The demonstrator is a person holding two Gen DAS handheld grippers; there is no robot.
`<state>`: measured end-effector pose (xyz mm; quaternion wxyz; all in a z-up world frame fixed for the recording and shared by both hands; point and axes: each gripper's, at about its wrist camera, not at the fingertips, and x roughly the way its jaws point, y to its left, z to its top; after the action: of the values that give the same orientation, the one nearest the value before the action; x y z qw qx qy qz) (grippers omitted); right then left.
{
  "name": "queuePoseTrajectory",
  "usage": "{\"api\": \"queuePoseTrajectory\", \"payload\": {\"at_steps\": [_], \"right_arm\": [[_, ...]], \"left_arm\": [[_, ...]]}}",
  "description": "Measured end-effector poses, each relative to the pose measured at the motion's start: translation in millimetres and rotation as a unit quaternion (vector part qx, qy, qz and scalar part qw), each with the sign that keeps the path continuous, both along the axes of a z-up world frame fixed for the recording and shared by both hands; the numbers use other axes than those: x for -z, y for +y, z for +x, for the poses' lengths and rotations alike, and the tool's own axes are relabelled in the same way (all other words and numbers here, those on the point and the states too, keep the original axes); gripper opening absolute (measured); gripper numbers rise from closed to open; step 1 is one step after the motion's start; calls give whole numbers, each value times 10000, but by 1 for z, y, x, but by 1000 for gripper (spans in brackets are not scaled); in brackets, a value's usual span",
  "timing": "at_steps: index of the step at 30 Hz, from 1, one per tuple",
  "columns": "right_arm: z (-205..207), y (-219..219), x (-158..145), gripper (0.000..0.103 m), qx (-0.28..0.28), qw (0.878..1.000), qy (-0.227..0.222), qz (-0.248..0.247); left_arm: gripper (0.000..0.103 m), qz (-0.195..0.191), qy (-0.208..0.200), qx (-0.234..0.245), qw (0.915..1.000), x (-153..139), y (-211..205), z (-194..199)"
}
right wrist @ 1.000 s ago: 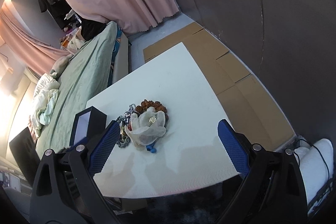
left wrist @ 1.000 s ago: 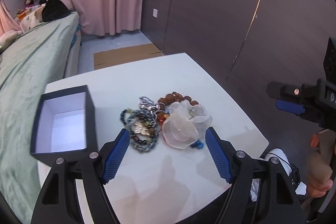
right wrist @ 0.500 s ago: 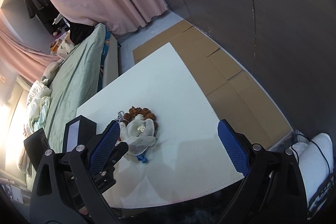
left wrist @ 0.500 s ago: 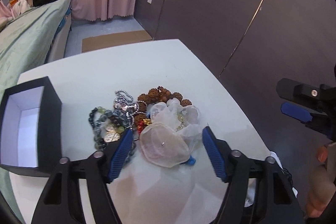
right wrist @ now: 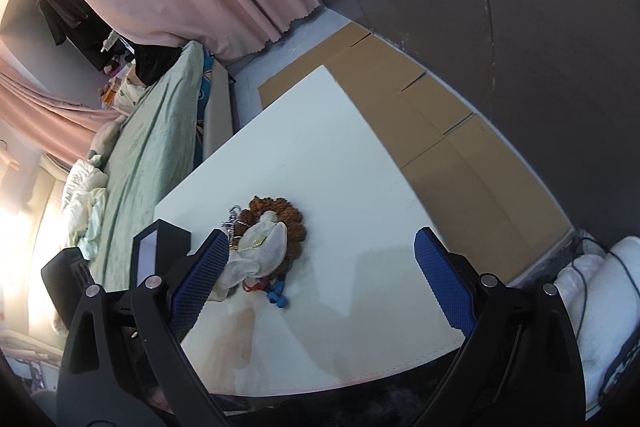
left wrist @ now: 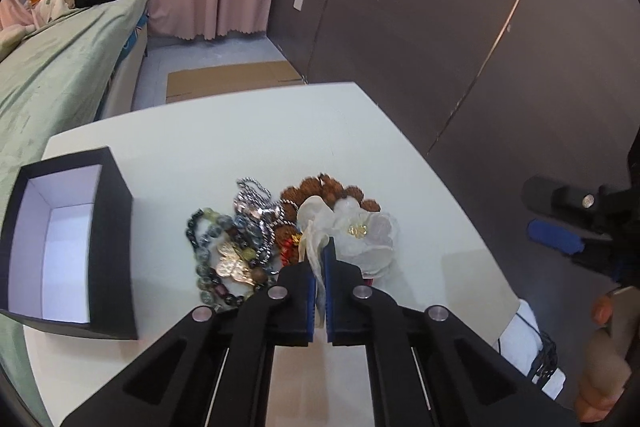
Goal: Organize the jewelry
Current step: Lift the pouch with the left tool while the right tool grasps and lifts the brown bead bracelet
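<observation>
Presently the white table (left wrist: 240, 131) carries everything in question, with the green bed (left wrist: 52, 75) along its far left edge. The black box (left wrist: 112, 247) stands open and empty at the table's left, white inside, well apart from the heap. The jewelry heap (left wrist: 256, 239) lies mid-table: dark bead bracelets (left wrist: 208, 259) on the left, a silver chain (left wrist: 256, 203) behind, a brown bead ring (left wrist: 340, 191) at the back, and the white fabric flower (left wrist: 360, 239) on top at the right, with a small blue piece (right wrist: 278, 297) at its near edge.

The left gripper (left wrist: 318, 279) has its jaws pressed together on one petal edge of the flower; only thin fabric sits between the pads. The right gripper (right wrist: 320, 287) hangs to the right of the heap with jaws spread wide and nothing between them.

Judgement: the step in hand is lifting the flower clear for the box. The grip is on a soft, thin edge, so a slow, straight lift is advised. The red cord (left wrist: 286, 251) beneath may be attached or snagged, and the chain could drag along. The free right gripper is well placed to hold the heap down. Carry low toward the box and release inside its walls
</observation>
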<state>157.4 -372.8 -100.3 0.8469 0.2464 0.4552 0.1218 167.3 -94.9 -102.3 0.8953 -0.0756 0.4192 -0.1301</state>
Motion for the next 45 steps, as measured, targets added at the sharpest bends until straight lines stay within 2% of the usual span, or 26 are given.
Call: {"api": "queuePoseTrajectory", "payload": {"at_steps": [6,11,13,16,21,25,30,38,41,42,45], "right_arm": [[7,13,8,80,-131,9996,167,190],[14,30,19,61,-268,9983,371,367],[17,36,24,50,-318,9973,487,453],[22,41,34,43,-321,9953,685,599],[29,46,50,38,-197,9909,998,877],[36,50,60,38,-99,9881,1185,975],[45,55,69,38,9,9870,1329,909],[48,70,63,38,82,9921,1149,494],[48,76,62,29,102,9938,1081,231],[48,77,62,21,136,9939,1085,134],[48,74,63,20,162,9938,1068,273]], "left_arm": [[1,-106,-130,-84,9998,-16,16,-7],[1,-256,-235,-225,9991,-32,32,-10],[1,-298,-280,-289,9987,-38,40,-12],[1,-380,-305,-355,9982,-44,51,-15],[1,-462,-371,-443,9973,-53,66,-22],[1,-504,-398,-520,9966,-57,75,-25],[1,-544,-419,-613,9958,-60,86,-29],[1,-562,-455,-729,9947,-65,102,-37],[1,-556,-465,-751,9945,-66,104,-38],[1,-556,-471,-757,9945,-67,106,-39],[1,-530,-493,-780,9943,-68,106,-41]]}}
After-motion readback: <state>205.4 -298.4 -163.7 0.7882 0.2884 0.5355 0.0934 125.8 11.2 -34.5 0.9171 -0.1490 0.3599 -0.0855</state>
